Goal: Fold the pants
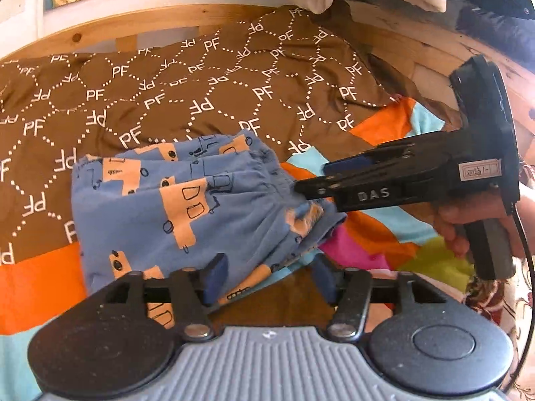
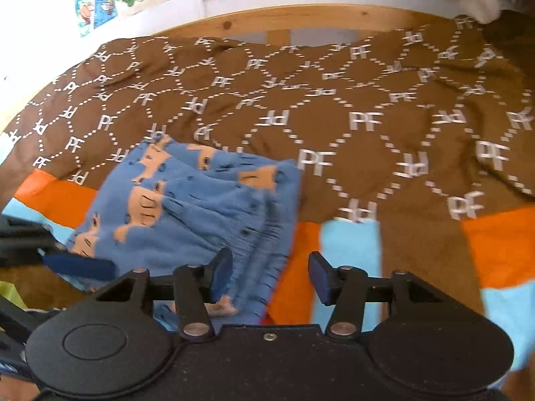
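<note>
The brown bedspread (image 1: 207,100) carries the folded blue pants (image 1: 187,214). Left gripper (image 1: 267,279): jaws spread, the pants' near edge between them. Right gripper (image 2: 271,275): jaws spread, beside the pants' waistband.

Brown PF-print blanket (image 1: 200,100) w/ colour blocks, wood bedframe (image 1: 100,30), posters (image 2: 97,0).

Left gripper (image 1: 269,279) jaws spread wide, low and level. Right gripper (image 2: 271,275) jaws likewise apart, gripping nothing. Bare hand (image 1: 468,224) wrapped round right gripper's handle.
</note>
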### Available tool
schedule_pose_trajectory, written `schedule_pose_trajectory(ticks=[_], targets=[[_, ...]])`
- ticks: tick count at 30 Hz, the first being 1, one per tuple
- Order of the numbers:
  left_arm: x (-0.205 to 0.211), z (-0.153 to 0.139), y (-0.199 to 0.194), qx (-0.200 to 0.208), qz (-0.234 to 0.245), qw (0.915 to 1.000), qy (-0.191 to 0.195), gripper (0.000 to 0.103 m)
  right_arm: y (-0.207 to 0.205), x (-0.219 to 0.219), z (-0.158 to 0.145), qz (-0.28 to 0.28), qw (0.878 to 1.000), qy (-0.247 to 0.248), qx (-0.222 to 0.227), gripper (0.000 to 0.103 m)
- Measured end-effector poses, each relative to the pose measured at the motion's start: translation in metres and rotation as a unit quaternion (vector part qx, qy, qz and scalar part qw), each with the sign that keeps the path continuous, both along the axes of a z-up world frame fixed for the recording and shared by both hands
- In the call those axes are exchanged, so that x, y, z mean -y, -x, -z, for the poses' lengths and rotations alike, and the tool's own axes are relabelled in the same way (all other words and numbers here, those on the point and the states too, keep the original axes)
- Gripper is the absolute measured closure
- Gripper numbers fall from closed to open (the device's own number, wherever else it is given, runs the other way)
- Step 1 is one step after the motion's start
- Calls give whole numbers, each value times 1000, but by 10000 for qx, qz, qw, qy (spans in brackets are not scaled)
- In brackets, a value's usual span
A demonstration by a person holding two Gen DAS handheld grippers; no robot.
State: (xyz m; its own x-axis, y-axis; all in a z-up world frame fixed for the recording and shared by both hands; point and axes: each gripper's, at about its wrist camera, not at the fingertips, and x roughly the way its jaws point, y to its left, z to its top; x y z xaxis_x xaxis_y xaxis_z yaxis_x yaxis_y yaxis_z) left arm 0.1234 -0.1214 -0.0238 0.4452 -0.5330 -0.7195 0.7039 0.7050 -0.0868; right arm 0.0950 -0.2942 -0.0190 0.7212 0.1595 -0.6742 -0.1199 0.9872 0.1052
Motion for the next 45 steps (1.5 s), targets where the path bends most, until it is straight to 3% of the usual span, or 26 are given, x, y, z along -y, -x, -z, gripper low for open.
schedule_pose_trajectory(ticks=[3,7,10,14,18,24,30,32,36,38,42,45], targets=[[-6,-11,-4,-5,-282,9996,1,18,8,2,-7,90,9992,370,85,40],[-22,-20,-18,-45,-959,9954,69,0,11,-9,-18,-102,9979,506,383,16],[-40,-20,-28,-75,-1553,9878,112,0,6,-27,-22,-337,9960,574,592,1],[-62,-9,-42,-240,-2308,9727,-56,0,0,-52,-21,-611,9928,773,688,1],[-75,4,-55,-409,-2762,9597,-305,0,-4,-68,-15,-694,9908,969,645,1],[-73,27,-59,-531,-2664,9599,-685,0,-4,-62,11,-281,9918,1241,119,1],[-71,22,-59,-593,-2569,9616,-764,0,14,-26,12,367,9990,244,-102,1],[-74,16,-59,-661,-2520,9639,-543,0,17,-23,2,350,9991,226,54,1],[-81,-3,-69,-416,-2540,9662,165,0,2,-25,-17,107,9975,465,520,1],[-80,-12,-83,-386,-2444,9683,332,0,-17,-21,-21,-2,9983,226,536,1],[-77,-6,-123,-494,-2280,9705,610,0,-61,-2,-3,-218,9983,-529,64,1],[-76,23,-156,-909,-2418,9650,449,0,-82,12,22,-33,9961,-790,-394,1]])
